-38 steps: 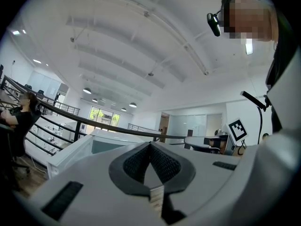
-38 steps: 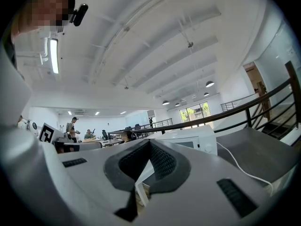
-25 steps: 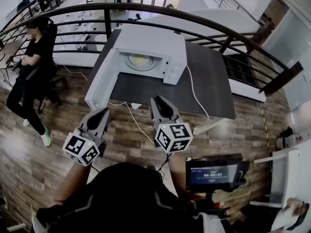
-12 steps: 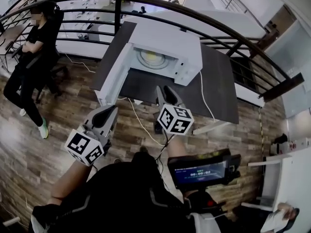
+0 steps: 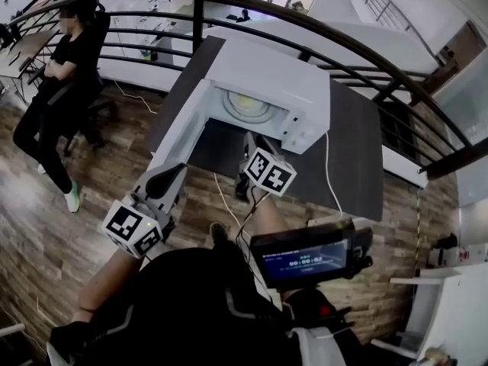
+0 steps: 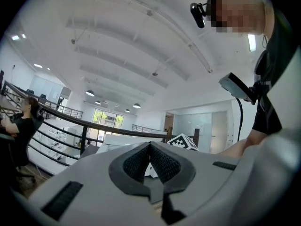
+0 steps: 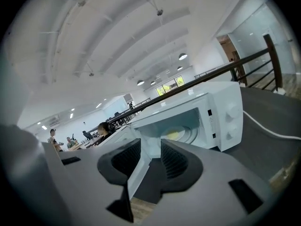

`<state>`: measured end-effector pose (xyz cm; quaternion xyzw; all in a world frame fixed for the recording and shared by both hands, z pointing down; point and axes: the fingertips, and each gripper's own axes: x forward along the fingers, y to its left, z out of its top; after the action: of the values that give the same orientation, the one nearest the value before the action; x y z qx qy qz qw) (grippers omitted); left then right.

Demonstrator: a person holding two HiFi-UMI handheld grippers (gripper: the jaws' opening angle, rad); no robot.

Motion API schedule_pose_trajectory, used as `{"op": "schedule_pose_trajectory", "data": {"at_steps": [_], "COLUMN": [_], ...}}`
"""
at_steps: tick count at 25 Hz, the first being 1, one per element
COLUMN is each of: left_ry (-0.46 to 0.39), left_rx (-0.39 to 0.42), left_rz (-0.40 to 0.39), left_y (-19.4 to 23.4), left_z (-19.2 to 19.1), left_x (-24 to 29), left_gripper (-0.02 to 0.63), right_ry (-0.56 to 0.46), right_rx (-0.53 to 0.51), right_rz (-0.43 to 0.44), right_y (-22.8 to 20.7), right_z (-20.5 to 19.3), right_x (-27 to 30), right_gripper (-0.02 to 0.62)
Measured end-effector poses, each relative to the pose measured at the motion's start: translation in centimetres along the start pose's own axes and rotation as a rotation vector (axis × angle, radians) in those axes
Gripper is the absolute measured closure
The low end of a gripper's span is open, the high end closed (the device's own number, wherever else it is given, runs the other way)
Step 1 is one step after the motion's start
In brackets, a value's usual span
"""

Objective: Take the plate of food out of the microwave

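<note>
A white microwave [image 5: 274, 82] stands on a dark grey table [image 5: 354, 155], its door [image 5: 179, 139] swung open to the left. Inside lies a pale plate [image 5: 245, 107], which the right gripper view shows as a plate [image 7: 184, 134] carrying yellow food [image 7: 173, 135]. My right gripper [image 5: 254, 140] hangs over the table's near edge in front of the cavity, apart from the plate. Its jaws [image 7: 150, 149] stand open with nothing between them. My left gripper [image 5: 171, 174] is lower left, beside the door's corner, and its pads [image 6: 150, 149] are shut together and empty.
A curved black railing [image 5: 343, 40] runs behind the table. A person in black [image 5: 57, 75] stands at the left on the wooden floor. A white cable [image 5: 332, 181] trails off the table's right side. A screen device [image 5: 305, 254] sits at my chest.
My right gripper has moved forward from in front of the table to just before the open microwave. The microwave looks closer. The left gripper stayed low at the left.
</note>
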<state>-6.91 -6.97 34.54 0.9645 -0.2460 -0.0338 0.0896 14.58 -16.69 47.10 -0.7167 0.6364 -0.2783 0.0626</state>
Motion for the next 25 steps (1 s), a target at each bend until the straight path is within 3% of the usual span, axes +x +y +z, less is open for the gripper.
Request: {"op": "schedule_pose_trajectory", "data": {"at_steps": [6,15,25], "left_ry": [0.007,0.114,0.16], "left_rx": [0.067,0.085,0.08], "left_rz": [0.027,0.13,0.165], "left_y": [1.0,3.6,6.0], "left_z": [0.1,-1.2,-1.9], "left_x": [2.8,6.9,8.9], "left_gripper": [0.603,0.603,0.603], "right_ry": [0.05,0.108,0.156], "right_rx": [0.189,0.414,0.588], "right_rz": [0.002,-0.073,-0.101], "right_y": [-4.0,-11.6,-14.9], "right_z": [-1.0,-2.2,-3.7], "right_x": [7.4,17.2,24.2], "right_gripper": [0.469,0.469,0.469]}}
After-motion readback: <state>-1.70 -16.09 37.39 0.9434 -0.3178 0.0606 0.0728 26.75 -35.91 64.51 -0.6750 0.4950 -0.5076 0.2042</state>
